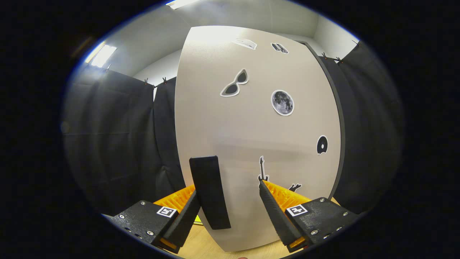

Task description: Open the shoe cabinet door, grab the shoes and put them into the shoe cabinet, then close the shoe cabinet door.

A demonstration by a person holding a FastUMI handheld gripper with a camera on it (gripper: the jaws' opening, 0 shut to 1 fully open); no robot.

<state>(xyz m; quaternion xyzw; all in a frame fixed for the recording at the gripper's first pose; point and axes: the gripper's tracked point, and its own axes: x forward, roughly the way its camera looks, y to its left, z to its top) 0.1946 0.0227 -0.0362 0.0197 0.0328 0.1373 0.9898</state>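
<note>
Your gripper (pixel 230 194) is open around the door (pixel 258 126)'s stiff handle (pixel 209 192) at 6 o'clock; pinch it there, light rigid panel swings easily.

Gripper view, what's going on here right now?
A person's handheld gripper is up against the shoe cabinet door, a pale panel dotted with stickers such as sunglasses and a moon. The dark handle stands just inside the left finger, with the right finger apart from it, so the fingers are open and not yet pressing on it. Whether the door is fully closed cannot be told. Black cloth hangs behind.
</note>
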